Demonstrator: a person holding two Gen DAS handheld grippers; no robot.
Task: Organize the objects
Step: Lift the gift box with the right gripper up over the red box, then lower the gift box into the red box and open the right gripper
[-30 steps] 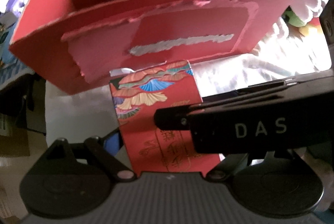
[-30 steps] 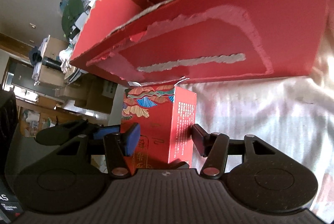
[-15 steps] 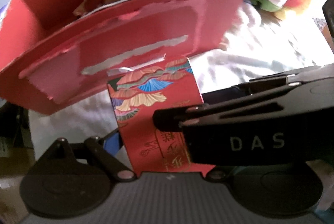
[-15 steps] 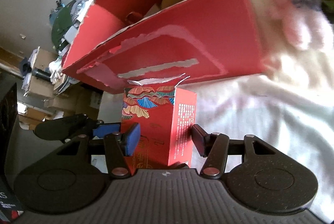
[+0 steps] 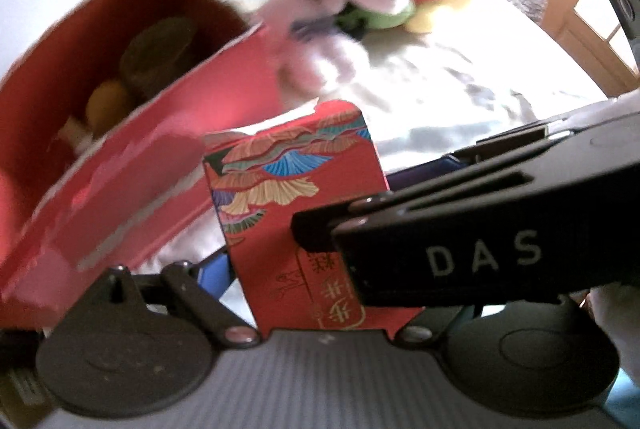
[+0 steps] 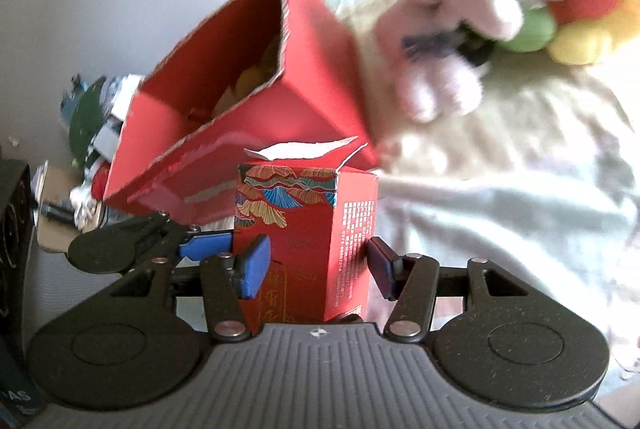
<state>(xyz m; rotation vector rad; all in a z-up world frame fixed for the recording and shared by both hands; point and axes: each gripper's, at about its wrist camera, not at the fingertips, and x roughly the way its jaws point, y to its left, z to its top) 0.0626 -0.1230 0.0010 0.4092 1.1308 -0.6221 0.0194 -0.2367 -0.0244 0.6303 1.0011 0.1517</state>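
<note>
Biggest thing here is the pale bedspread (image 6: 500, 189), rumpled and soft, so nothing set on it will sit very flat. On it is the big red cardboard box (image 6: 312, 77), open at the top with torn edges, and it already holds a few things: a yellowish round item and something dark and round, too blurry to name. Just beside the box is a pile of plush toys (image 6: 472, 1), pink on top with green, red and yellow ones behind.

Then the small red carton (image 6: 308, 241) with the fan pattern and gold writing. It's off the bed, close in front of the big box and lower in view than its rim. Both tongs have it: the right tongs (image 6: 316, 265) are clamped on its sides, blue pads pressed against the left and right faces. The left tongs (image 5: 320, 269) look clamped across it the other way, though only the near blue pad shows and the right tool covers the far one.

My read is the carton is headed into the big box. To do that well I'd keep both grips squeezing evenly so it doesn't twist, get it above the torn rim first, aim for the free space next to the stuff already in there, and let go with one pair of tongs before the other.
</note>
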